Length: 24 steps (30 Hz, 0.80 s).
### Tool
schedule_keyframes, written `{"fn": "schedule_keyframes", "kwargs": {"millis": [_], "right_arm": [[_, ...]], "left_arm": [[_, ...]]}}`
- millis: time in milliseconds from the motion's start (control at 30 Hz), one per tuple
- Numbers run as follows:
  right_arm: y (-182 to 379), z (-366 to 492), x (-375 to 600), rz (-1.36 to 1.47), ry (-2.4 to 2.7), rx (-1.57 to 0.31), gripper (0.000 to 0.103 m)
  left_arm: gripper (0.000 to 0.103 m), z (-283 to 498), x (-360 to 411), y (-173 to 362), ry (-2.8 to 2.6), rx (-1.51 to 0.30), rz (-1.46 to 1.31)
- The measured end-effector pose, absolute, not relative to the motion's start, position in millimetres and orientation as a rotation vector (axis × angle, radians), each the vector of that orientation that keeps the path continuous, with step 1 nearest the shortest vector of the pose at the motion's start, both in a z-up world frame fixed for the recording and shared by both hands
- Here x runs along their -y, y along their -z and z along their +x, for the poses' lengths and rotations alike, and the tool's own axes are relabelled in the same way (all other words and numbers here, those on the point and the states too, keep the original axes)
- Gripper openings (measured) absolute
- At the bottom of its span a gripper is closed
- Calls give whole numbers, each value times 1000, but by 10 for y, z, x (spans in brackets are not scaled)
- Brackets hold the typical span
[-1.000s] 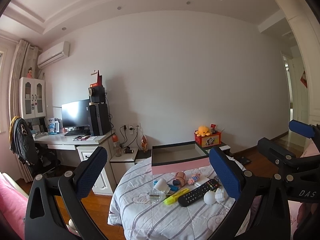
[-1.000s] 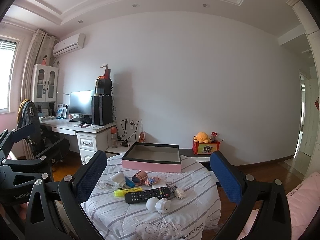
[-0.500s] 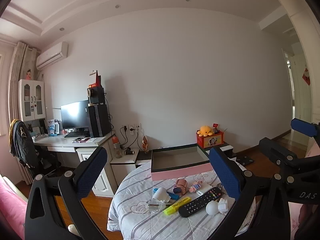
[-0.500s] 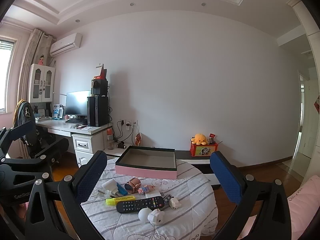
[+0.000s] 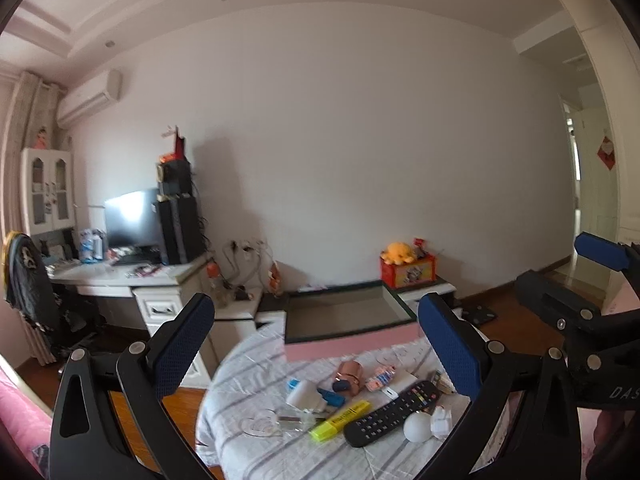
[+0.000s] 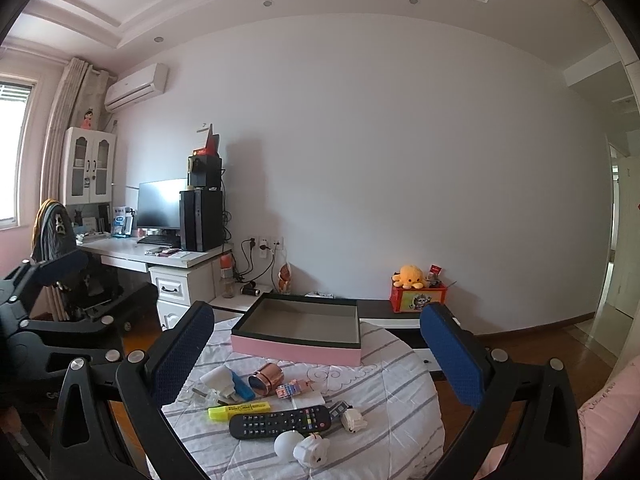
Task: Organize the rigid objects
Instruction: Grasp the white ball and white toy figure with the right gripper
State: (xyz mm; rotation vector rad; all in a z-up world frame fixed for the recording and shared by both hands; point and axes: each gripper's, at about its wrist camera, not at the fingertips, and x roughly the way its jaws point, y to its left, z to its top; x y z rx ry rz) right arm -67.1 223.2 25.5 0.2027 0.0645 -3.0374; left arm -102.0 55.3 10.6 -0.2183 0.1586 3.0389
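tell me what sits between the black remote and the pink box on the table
In the right wrist view, the copper cup and a small pink toy lie between the remote and the pink box.

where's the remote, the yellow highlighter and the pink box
remote [image 6: 280, 421], right wrist view, middle of its button face
highlighter [image 6: 239, 408], right wrist view, middle of its yellow body
pink box [image 6: 296, 350], right wrist view, its pink front wall

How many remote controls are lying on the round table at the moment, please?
1: the black remote control lies near the table's front edge, just in front of the yellow highlighter; none other shows.
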Motion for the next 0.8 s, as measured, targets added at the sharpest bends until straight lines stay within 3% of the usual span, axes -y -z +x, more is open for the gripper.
{"fn": "schedule_keyframes", "kwargs": {"millis": [200, 533, 800], "right_arm": [[17, -914, -2313, 297, 3040, -23, 103], [970, -1515, -2454, 710, 2987, 7, 103], [1560, -1763, -2400, 926, 2925, 14, 103]], "left_arm": [[103, -1372, -522, 289, -2978, -137, -420], [103, -1896, -393, 1243, -2888, -122, -856], [103, -2036, -324, 1561, -2860, -163, -984]]}}
